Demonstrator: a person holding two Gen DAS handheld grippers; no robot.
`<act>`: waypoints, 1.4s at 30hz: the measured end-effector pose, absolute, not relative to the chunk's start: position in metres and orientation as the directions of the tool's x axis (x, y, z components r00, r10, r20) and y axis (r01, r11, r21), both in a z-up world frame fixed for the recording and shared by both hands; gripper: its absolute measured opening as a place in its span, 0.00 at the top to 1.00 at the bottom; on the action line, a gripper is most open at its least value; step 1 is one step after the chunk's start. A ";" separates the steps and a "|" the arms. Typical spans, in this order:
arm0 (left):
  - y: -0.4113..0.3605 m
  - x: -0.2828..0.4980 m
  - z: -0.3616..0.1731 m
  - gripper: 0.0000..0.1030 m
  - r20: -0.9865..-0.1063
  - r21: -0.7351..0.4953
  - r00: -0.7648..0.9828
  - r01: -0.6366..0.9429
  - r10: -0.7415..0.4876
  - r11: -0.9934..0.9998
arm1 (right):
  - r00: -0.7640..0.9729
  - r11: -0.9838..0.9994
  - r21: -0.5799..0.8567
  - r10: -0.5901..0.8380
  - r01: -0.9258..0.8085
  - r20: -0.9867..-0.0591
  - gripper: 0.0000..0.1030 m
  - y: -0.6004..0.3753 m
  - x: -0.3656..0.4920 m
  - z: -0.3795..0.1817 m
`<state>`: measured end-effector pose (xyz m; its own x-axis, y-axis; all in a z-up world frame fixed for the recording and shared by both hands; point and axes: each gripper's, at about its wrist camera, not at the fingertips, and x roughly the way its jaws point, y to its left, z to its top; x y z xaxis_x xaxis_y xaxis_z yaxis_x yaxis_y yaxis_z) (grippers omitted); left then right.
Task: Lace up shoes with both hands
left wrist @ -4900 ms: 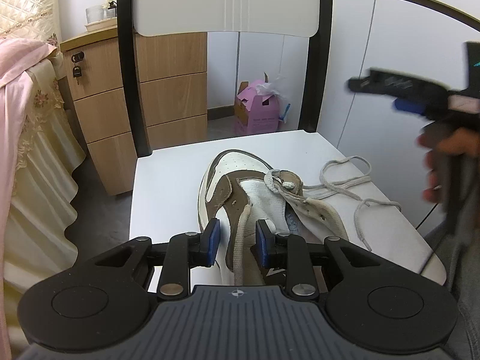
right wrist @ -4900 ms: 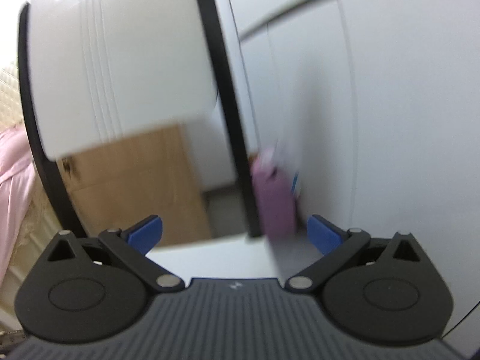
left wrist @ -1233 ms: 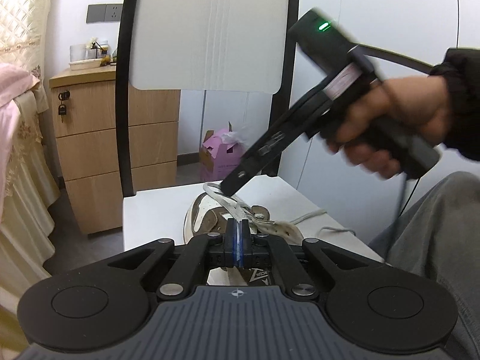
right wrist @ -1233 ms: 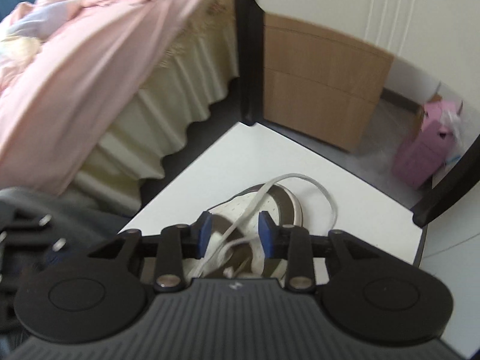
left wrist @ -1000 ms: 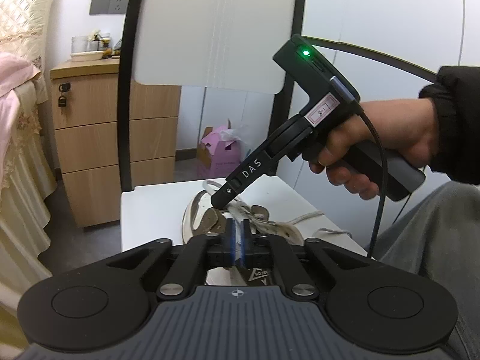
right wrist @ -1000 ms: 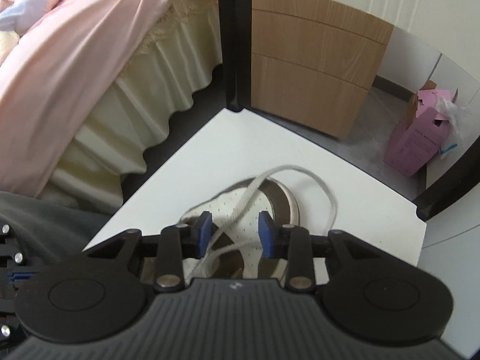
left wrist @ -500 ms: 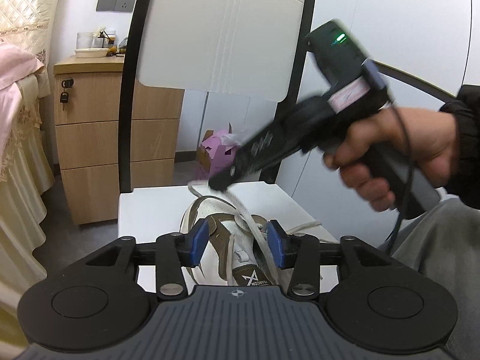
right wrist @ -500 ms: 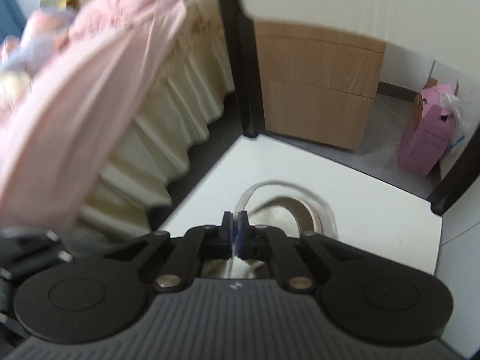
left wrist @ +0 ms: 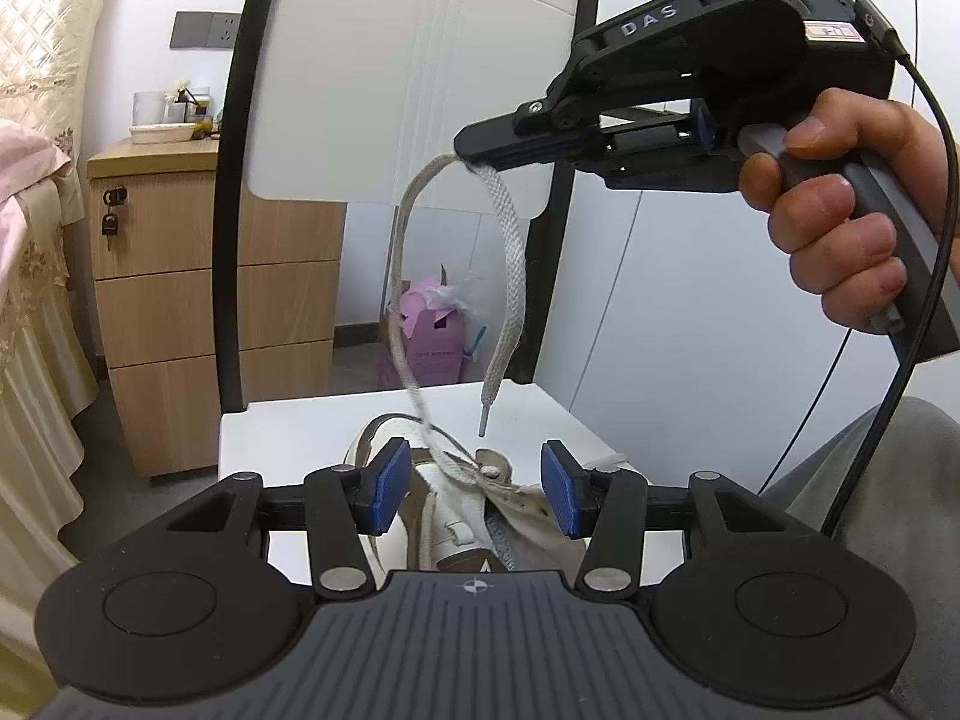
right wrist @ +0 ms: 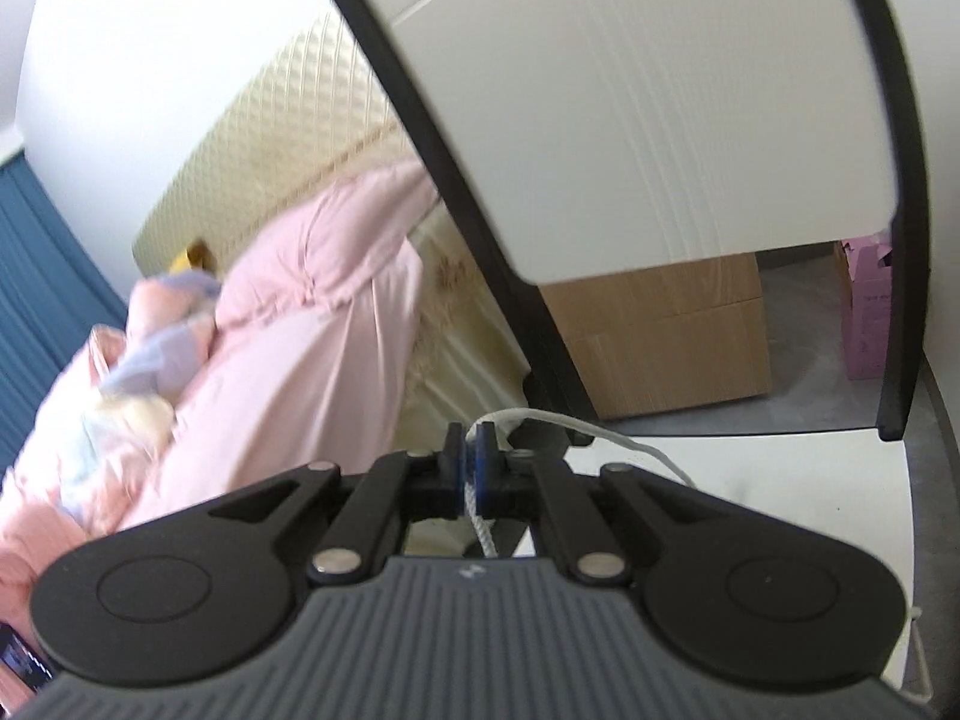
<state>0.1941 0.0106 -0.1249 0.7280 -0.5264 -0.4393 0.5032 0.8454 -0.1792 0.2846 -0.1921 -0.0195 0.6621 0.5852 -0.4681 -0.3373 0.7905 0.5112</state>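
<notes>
Raised since earlier, the right gripper [left wrist: 474,165] pinches the lace [left wrist: 510,252] above the spread left gripper [left wrist: 477,492]; overpulling could unthread the shoe [left wrist: 456,516].

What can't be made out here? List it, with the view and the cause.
- Shoe, left wrist view: heel end hidden behind the left gripper; which eyelets hold the lace is too small to tell.
- Shoe, right wrist view: hidden below the right gripper.
- Second lace end, left wrist view: mostly behind the open gripper's finger.
- Bedding, right wrist view: blurred.
</notes>
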 end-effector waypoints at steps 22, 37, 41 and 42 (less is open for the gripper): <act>0.002 0.196 -0.124 0.97 -0.391 -0.143 0.743 0.533 -0.542 0.834 | 0.632 0.634 0.735 0.677 -0.242 -0.376 0.97 -0.219 0.266 -0.016; -0.007 0.185 -0.129 0.97 -0.424 -0.019 0.728 0.588 -0.539 0.809 | 0.640 0.924 0.106 0.334 -0.368 -0.692 0.66 -0.221 0.241 -0.010; -0.010 0.182 -0.131 0.97 -0.428 0.012 0.723 0.605 -0.543 0.796 | 0.620 0.807 -0.177 0.272 -0.564 -0.736 0.66 -0.182 0.232 -0.013; -0.011 0.181 -0.131 0.97 -0.430 0.024 0.723 0.608 -0.541 0.793 | 0.617 0.726 -0.273 0.256 -0.631 -0.744 0.66 -0.167 0.226 -0.017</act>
<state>0.1806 -0.0115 -0.1314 0.7226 -0.5411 -0.4302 0.6083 0.7933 0.0239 0.2255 -0.1668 -0.0168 0.6170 0.2563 -0.7441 -0.6311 0.7260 -0.2732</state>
